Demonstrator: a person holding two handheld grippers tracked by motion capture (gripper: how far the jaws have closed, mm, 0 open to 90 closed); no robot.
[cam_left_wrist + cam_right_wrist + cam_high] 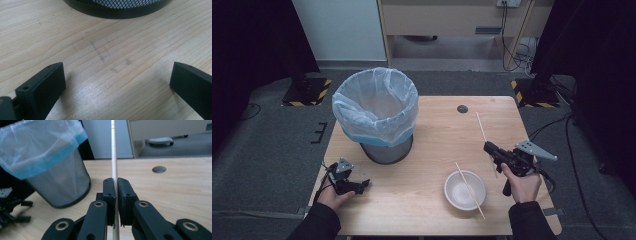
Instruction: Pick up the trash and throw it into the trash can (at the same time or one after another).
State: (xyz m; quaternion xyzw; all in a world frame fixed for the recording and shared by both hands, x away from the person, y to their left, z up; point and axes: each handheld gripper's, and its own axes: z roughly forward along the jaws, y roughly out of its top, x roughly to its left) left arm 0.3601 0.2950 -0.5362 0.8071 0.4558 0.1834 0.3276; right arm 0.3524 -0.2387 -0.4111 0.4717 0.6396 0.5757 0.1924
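Observation:
A thin wooden chopstick (482,131) is lifted off the table, pinched by my right gripper (490,148) at the table's right side; in the right gripper view the chopstick (114,152) runs straight up between the shut jaws of that gripper (116,182). A second chopstick (470,189) lies across a white bowl (459,191) near the front edge. My left gripper (363,184) rests at the front left, its jaws wide apart over bare wood (117,75), holding nothing. A mesh waste bin (376,114) with a translucent liner stands at the table's back left.
The bin's black base rim (117,10) is just ahead of the left gripper. A round cable hole (462,108) sits in the wooden table (432,150) near its far edge. Dark floor and stands surround the table.

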